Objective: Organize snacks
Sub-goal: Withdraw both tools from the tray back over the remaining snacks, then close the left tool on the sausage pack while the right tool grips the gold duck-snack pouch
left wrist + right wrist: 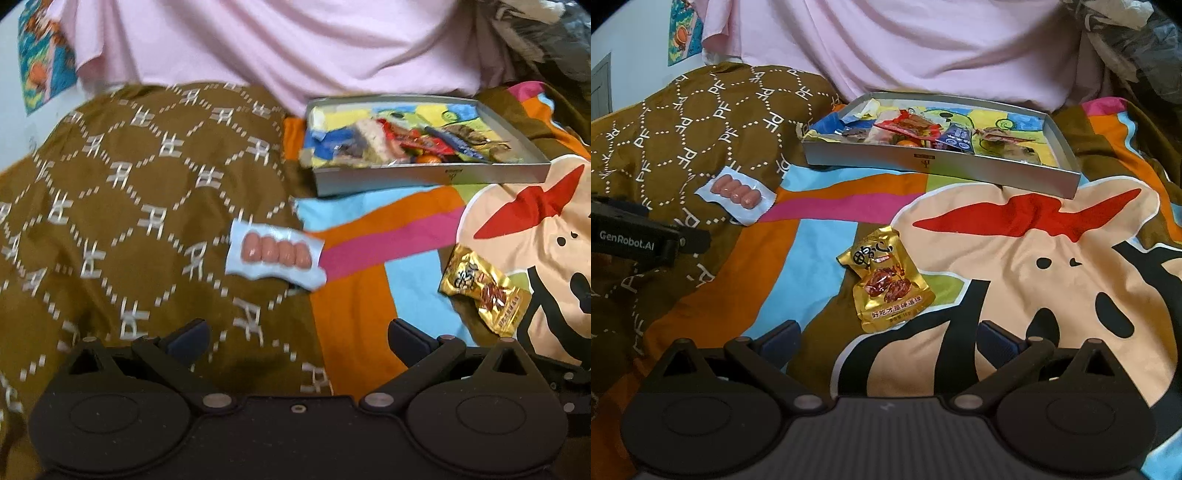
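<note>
A clear pack of small pink sausages point(275, 254) point(737, 194) lies on the brown patterned blanket point(129, 192), just ahead of my left gripper point(295, 338), which is open and empty. A gold snack packet point(888, 282) point(485, 290) lies on the colourful cartoon sheet point(1015, 277), directly in front of my right gripper point(888, 339), also open with nothing between its fingers. Farther back stands a shallow grey box point(942, 164) point(424, 179) holding several wrapped snacks. The left gripper's body point(639, 236) shows at the left edge of the right wrist view.
Pink fabric point(923, 44) is bunched behind the box. Dark plastic bags point(1145, 48) sit at the back right. A white wall with a colourful poster point(44, 66) stands at the far left. The bedding is soft and uneven.
</note>
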Demonstrator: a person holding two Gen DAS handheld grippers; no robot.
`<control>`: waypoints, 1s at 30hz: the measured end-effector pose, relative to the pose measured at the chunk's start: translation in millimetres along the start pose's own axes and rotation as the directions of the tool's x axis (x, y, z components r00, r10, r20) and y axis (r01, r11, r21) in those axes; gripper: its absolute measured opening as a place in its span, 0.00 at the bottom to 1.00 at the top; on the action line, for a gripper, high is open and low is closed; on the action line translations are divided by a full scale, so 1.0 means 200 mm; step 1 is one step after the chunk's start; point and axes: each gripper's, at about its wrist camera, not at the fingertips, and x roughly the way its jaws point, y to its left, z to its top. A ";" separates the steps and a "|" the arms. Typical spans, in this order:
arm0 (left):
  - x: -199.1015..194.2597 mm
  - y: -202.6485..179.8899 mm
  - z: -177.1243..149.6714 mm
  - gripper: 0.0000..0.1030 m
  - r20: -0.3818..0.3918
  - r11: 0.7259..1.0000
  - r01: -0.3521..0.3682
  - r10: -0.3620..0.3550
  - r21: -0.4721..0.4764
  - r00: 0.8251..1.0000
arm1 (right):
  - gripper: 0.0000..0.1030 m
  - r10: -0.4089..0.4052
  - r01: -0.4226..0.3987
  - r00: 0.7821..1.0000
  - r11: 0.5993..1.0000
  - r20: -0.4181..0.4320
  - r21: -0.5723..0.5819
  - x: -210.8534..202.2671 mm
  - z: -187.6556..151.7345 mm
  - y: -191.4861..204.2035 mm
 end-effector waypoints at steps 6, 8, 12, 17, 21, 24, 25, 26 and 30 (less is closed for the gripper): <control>0.08 0.04 0.06 0.99 0.028 0.999 0.036 -0.036 0.000 0.999 | 1.00 -0.004 0.005 1.000 1.000 -0.026 0.015 0.08 0.03 -0.02; 0.12 0.06 0.09 0.99 0.041 0.999 0.043 -0.043 -0.002 0.998 | 1.00 -0.006 0.006 1.000 1.000 -0.031 0.013 0.10 0.04 -0.03; 0.19 0.12 0.12 0.99 0.045 0.997 0.075 -0.075 0.001 0.996 | 1.00 -0.004 0.004 0.999 1.000 -0.035 0.001 0.16 0.07 -0.04; 0.25 0.17 0.19 0.99 0.060 0.988 0.116 -0.122 0.106 0.991 | 1.00 0.020 -0.021 0.999 1.000 -0.042 -0.015 0.22 0.12 -0.04; 0.27 0.17 0.25 0.99 0.088 0.948 0.160 -0.190 0.274 0.978 | 1.00 0.038 -0.039 0.999 0.997 -0.027 -0.060 0.26 0.16 -0.04; 0.29 0.15 0.29 0.99 0.069 0.886 0.217 -0.268 0.409 0.961 | 1.00 0.045 -0.046 0.999 0.994 -0.014 -0.099 0.27 0.18 -0.03; 0.30 0.14 0.30 0.99 0.054 0.864 0.238 -0.290 0.444 0.955 | 1.00 0.048 -0.049 0.999 0.993 -0.011 -0.108 0.28 0.18 -0.03; 0.31 0.13 0.30 0.99 0.035 0.838 0.258 -0.312 0.480 0.949 | 1.00 0.052 -0.053 0.999 0.992 -0.010 -0.113 0.29 0.19 -0.03; 0.36 0.09 0.30 0.99 -0.061 0.717 0.324 -0.366 0.617 0.928 | 1.00 0.061 -0.062 0.998 0.992 -0.015 -0.112 0.32 0.20 -0.05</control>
